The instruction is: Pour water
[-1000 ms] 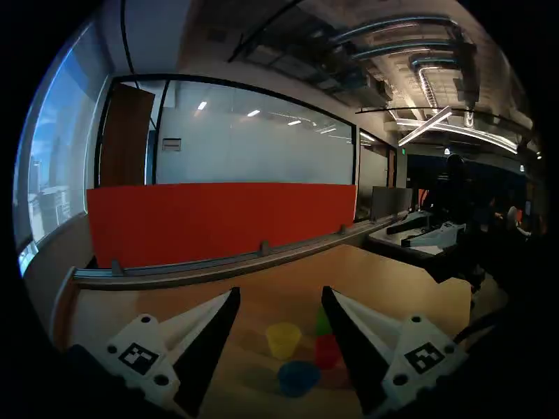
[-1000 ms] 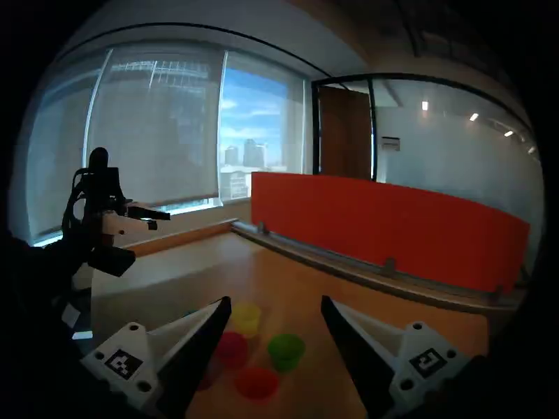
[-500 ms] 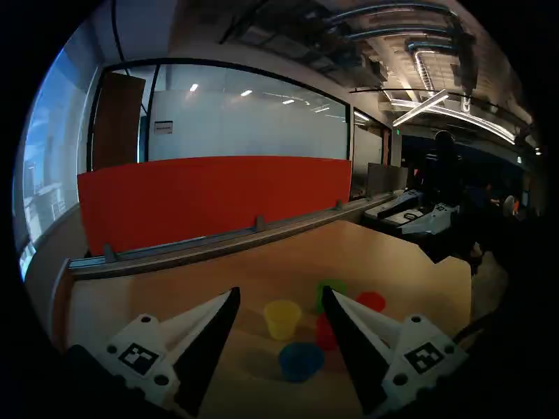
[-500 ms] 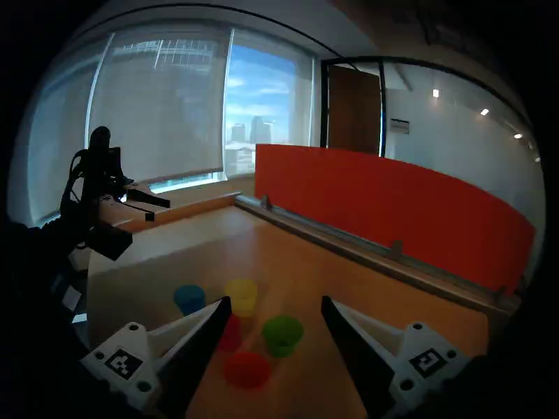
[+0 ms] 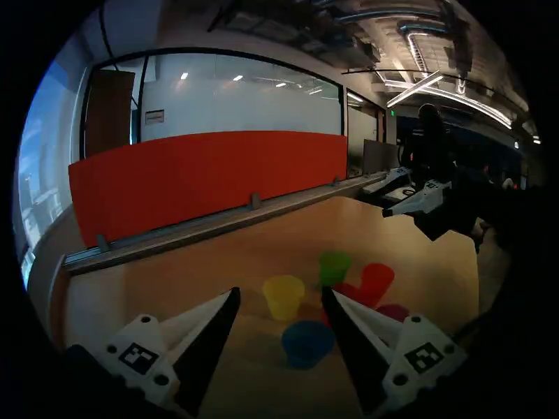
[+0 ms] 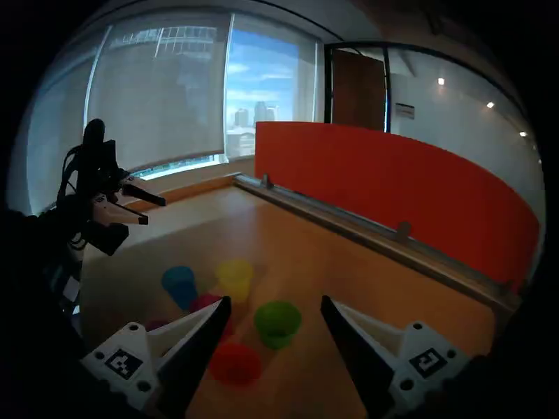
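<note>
- My left tongs (image 5: 279,290) are spread wide with nothing between them, hanging above the desk (image 5: 195,272).
- My right tongs (image 6: 274,299) are spread just as wide and grip nothing, also above the desk.
- In the left gripper view, the blue cup (image 5: 307,342) is the nearest thing, upright on the desk between my two fingers.
- The yellow cup (image 5: 284,295) stands just behind it, near the fingertips.
- Beyond my right-hand finger in that view, the green cup (image 5: 335,265) and the red cup (image 5: 376,281) stand side by side. A purplish cup (image 5: 393,311) sits in front of the red one, partly hidden by the finger.
- In the right gripper view, the red cup is nearest, by the left-hand finger, and the green cup stands between the fingers. The yellow and blue cups are farther back.
- All the cups are bunched close together. I cannot tell whether any of them holds water.
- Farther off in each view, the other tongs show across the cluster, white fingers apart.
- Along the desk's far edge runs a metal rail (image 5: 209,227) with an orange-red partition (image 5: 209,174) above it.
- Behind that are a glass wall (image 5: 237,101) and a bright window (image 6: 161,105).
</note>
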Demonstrator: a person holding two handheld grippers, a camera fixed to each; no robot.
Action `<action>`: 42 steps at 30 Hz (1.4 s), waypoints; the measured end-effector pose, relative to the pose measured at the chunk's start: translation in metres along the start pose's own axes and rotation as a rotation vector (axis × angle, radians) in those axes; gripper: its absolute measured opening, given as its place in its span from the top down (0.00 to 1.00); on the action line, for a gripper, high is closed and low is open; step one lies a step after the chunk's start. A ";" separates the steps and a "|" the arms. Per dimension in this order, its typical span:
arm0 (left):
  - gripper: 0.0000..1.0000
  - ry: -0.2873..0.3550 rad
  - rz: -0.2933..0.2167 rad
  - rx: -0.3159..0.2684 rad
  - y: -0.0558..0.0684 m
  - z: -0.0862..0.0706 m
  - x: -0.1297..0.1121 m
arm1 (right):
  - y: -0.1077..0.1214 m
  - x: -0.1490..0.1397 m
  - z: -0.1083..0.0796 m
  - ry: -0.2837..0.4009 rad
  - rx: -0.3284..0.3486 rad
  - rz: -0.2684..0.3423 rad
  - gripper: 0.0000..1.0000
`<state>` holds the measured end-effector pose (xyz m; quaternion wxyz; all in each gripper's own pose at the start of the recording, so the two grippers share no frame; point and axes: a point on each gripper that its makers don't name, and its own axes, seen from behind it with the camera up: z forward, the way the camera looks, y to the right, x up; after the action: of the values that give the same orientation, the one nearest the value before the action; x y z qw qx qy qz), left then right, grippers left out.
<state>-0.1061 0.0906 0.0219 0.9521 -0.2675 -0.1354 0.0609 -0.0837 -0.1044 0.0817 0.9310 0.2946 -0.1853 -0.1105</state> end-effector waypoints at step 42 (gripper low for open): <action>0.14 -0.267 0.132 -0.107 0.041 0.037 -0.118 | -0.001 -0.048 0.058 -0.095 0.041 -0.011 0.00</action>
<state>-0.2313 0.1216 0.0037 0.9039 -0.3157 -0.2459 0.1508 -0.1509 -0.1197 0.1112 0.9143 0.3091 -0.2298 -0.1255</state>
